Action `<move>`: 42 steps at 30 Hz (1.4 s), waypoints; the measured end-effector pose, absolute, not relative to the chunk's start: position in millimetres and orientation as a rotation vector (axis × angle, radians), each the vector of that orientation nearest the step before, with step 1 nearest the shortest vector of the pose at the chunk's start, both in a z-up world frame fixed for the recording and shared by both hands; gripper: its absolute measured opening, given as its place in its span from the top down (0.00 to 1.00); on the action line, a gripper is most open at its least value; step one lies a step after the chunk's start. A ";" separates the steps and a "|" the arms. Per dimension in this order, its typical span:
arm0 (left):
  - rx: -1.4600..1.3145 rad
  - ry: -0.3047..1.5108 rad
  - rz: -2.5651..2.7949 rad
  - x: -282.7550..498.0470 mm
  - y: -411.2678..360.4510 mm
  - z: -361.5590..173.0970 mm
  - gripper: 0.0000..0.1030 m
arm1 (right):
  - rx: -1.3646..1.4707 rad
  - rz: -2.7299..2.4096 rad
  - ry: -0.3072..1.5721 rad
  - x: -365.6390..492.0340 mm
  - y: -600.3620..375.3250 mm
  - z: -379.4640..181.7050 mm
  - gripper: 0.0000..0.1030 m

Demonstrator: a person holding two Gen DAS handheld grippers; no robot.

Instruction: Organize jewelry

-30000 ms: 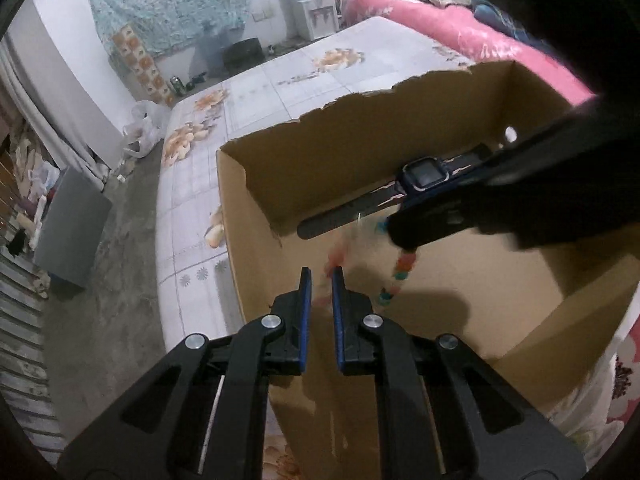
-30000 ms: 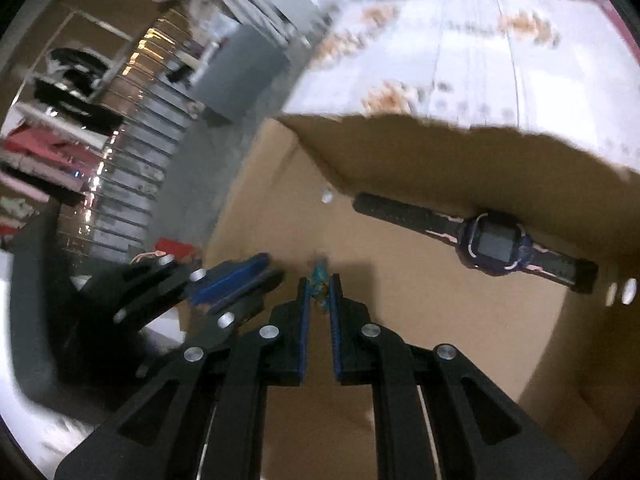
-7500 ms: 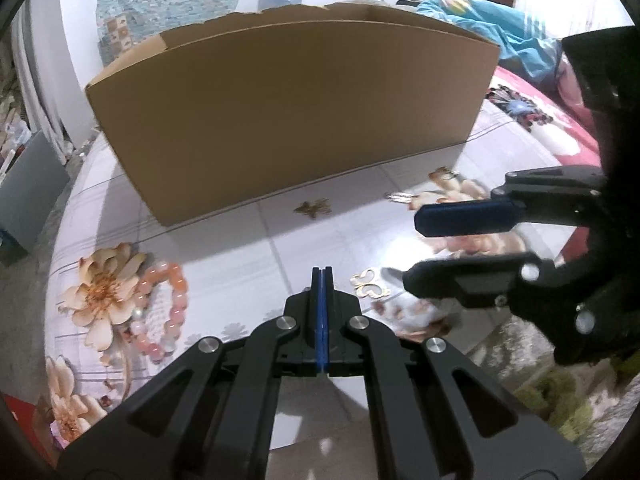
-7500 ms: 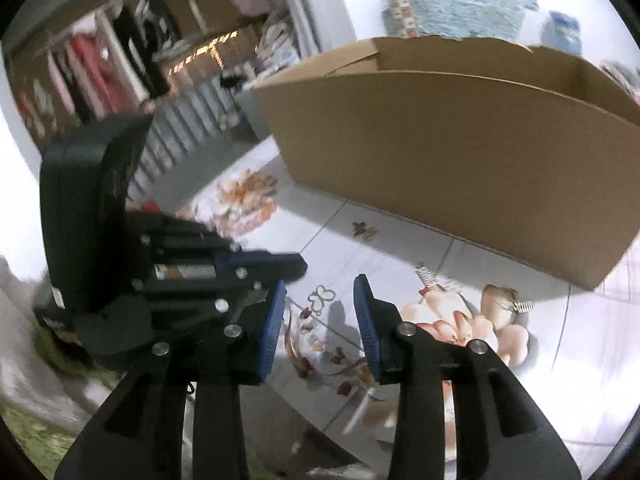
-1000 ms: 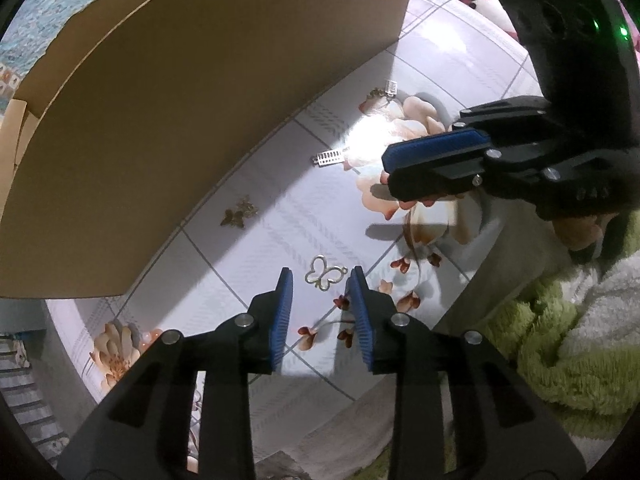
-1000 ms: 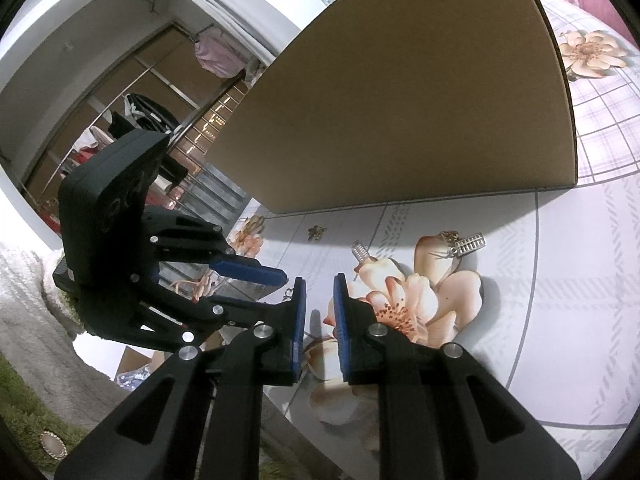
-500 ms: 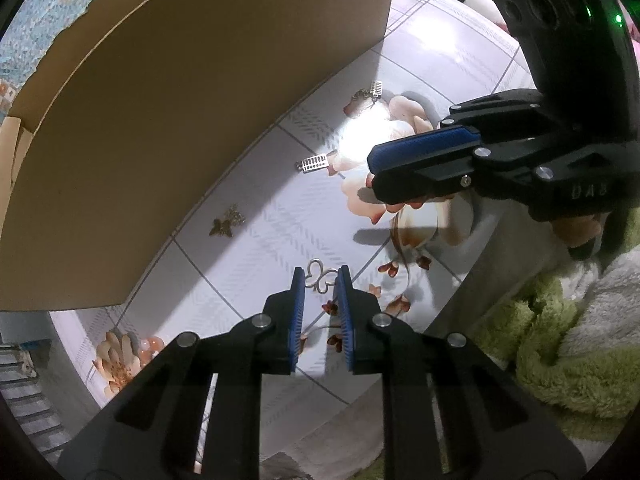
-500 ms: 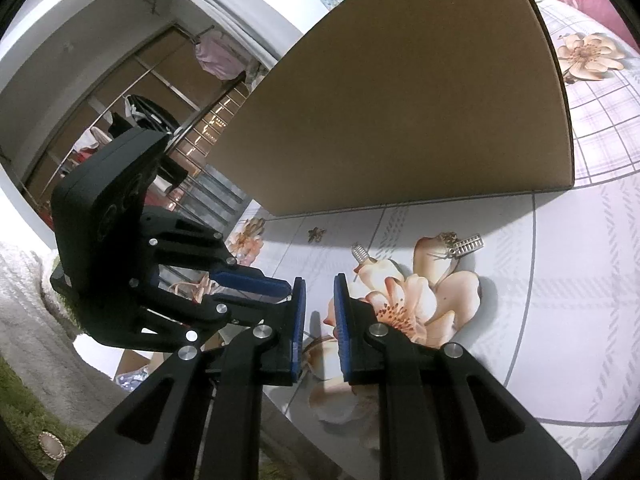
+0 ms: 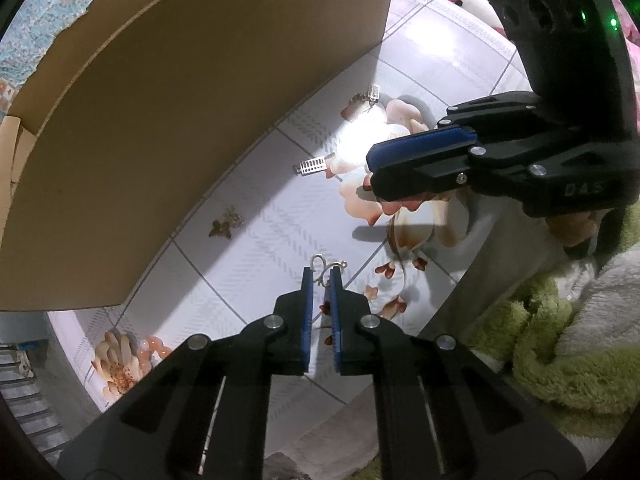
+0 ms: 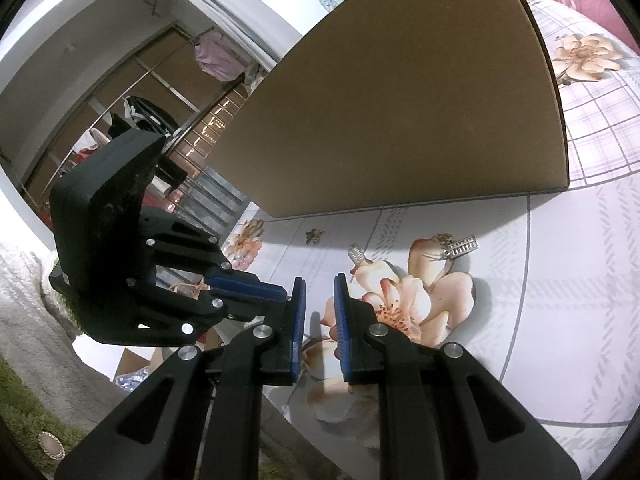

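A gold butterfly-outline charm lies on the floral tabletop near its front edge. My left gripper points steeply down at it. Its jaws are closing, and the charm's lower part sits pinched between the blue pads while its wings stick out past the tips. My right gripper hovers low over a printed flower, its fingers a narrow gap apart with nothing between them. In the left wrist view the right gripper hangs at the right. A tall cardboard box stands just behind.
Two silver comb-shaped pieces and a small bronze butterfly lie along the box's foot. A pink bead bracelet rests at the table's left end. A green shaggy cloth lies beyond the table edge, with an oval brooch on it.
The left jaws have narrowed from well apart to tight around the gold butterfly charm. The right gripper has not moved.
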State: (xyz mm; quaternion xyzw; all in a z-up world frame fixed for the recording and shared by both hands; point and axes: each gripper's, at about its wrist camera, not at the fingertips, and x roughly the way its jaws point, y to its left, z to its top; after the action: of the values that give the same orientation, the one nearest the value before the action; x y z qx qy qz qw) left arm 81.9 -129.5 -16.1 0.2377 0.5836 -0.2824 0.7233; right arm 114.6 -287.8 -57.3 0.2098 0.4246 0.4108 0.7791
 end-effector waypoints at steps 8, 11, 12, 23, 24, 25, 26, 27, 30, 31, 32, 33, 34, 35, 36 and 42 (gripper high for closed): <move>0.353 1.195 -0.537 78.3 -93.3 2.2 0.86 | 0.354 0.843 0.897 102.7 -278.6 -38.4 0.65; 0.254 1.172 -0.466 71.7 -67.8 1.0 0.83 | 0.273 0.837 0.903 94.5 -262.2 -31.4 0.64; 0.216 1.156 -0.435 68.5 -57.8 1.2 0.82 | 0.241 0.826 0.912 92.4 -254.4 -29.6 0.64; 0.055 0.972 -0.353 24.1 -9.2 -0.4 0.66 | -0.090 0.608 0.991 83.5 -174.9 -25.2 0.67; 0.053 0.959 -0.364 18.9 -11.4 -2.4 0.66 | -0.115 0.588 0.995 82.8 -170.3 -24.8 0.71; 0.055 0.945 -0.374 15.5 -11.0 -0.9 0.66 | -0.135 0.573 1.001 83.2 -166.4 -24.5 0.72; 0.064 0.920 -0.388 10.6 -10.7 -0.3 0.66 | -0.152 0.557 1.012 85.0 -163.1 -23.9 0.74; 0.069 0.905 -0.398 4.3 -6.8 0.7 0.66 | -0.163 0.544 1.021 86.1 -160.6 -24.0 0.78; 0.083 0.869 -0.439 -3.1 -16.3 -0.3 0.65 | -0.174 0.513 1.068 90.6 -156.7 -21.2 0.84; 0.093 0.856 -0.451 -5.1 -19.4 -0.3 0.65 | -0.175 0.508 1.082 91.4 -156.8 -20.9 0.85; 0.113 0.840 -0.461 -8.3 -22.2 -0.6 0.65 | -0.185 0.500 1.096 93.5 -155.3 -20.6 0.88; 0.126 0.832 -0.465 -9.8 -22.7 -0.9 0.65 | -0.198 0.496 1.106 95.1 -152.8 -20.4 0.88; 0.136 0.826 -0.470 -11.2 -25.0 -2.1 0.65 | -0.213 0.493 1.113 96.1 -151.3 -20.1 0.88; 0.139 0.825 -0.477 -12.0 -26.0 -3.3 0.65 | -0.231 0.489 1.118 96.5 -149.0 -20.1 0.88; 0.136 0.826 -0.484 -12.4 -27.6 -4.5 0.65 | -0.252 0.484 1.122 96.8 -146.2 -19.7 0.89; 0.109 0.825 -0.507 -13.6 -23.2 -9.0 0.65 | -0.250 0.473 1.135 95.8 -147.3 -17.9 0.89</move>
State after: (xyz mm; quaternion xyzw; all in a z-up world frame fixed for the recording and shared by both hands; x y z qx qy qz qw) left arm -13.6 -23.2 -9.0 0.0524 0.3965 -0.2436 0.8836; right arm 95.8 -147.3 -17.9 -0.1171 0.5311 0.2211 0.8095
